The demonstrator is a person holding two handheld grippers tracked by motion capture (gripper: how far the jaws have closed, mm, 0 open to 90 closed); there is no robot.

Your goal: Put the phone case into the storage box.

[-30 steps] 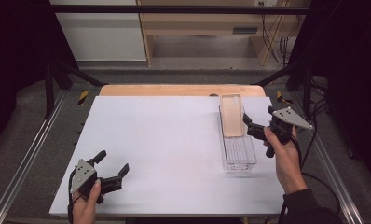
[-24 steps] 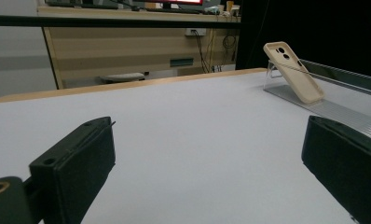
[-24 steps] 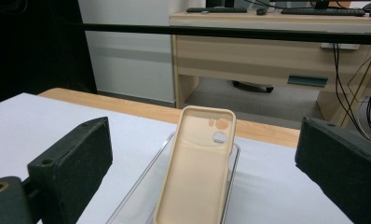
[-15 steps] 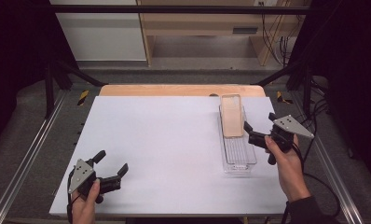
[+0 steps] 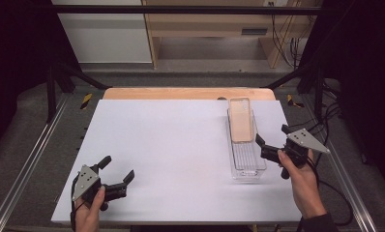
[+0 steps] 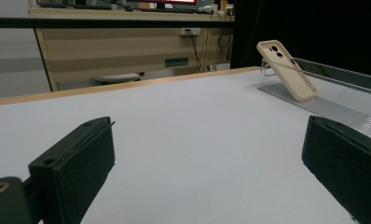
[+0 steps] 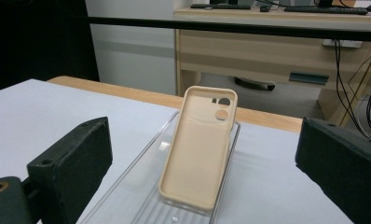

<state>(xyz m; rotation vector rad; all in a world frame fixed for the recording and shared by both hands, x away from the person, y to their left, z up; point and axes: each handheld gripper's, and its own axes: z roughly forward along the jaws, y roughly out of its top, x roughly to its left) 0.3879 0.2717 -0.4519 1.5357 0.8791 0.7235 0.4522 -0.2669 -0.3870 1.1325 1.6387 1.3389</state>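
Observation:
A beige phone case leans tilted in the far end of a clear ribbed plastic tray on the right half of the white table. My right gripper is open just right of the tray, apart from it, jaws pointing toward it. Along that gripper's own jaws, the phone case rests inside the tray, camera holes uppermost. My left gripper is open near the front left corner with nothing between its jaws. From there, the phone case and tray lie far off.
The white table top has a wooden strip along its far edge. Metal rails run down both sides. Cables trail at the right. A wooden desk stands beyond the table.
My right gripper has drawn back toward the person and slightly right, alongside the tray. The left gripper has hardly moved. The case and tray have stayed put.

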